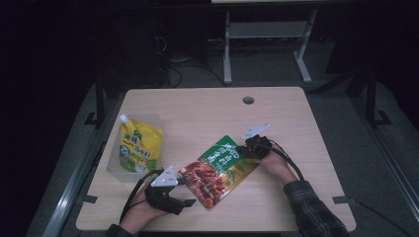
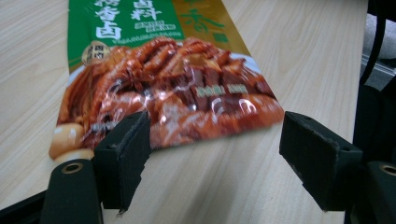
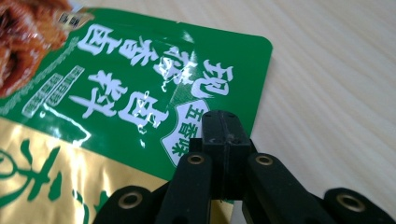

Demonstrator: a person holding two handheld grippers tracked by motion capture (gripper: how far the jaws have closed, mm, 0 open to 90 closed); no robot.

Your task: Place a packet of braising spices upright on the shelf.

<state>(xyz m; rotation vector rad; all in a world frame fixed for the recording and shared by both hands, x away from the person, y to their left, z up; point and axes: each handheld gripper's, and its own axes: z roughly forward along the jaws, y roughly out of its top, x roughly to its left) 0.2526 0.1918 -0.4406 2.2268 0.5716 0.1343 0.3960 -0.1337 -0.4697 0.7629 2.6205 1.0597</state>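
The snack pouch [image 1: 219, 170] lies flat, long axis diagonal, green end far-right.

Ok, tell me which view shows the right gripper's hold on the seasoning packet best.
The right gripper view: the right gripper has its jaws shut on the green edge of the seasoning packet, seen close up. The high view shows that gripper small at the packet's top end. The left gripper view shows the packet's picture end.

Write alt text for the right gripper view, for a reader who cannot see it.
The right gripper has its two black jaws shut on the edge of a green and gold food pouch printed with white characters. The pouch lies on a light wooden table, and a picture of reddish-brown food shows at its far corner.
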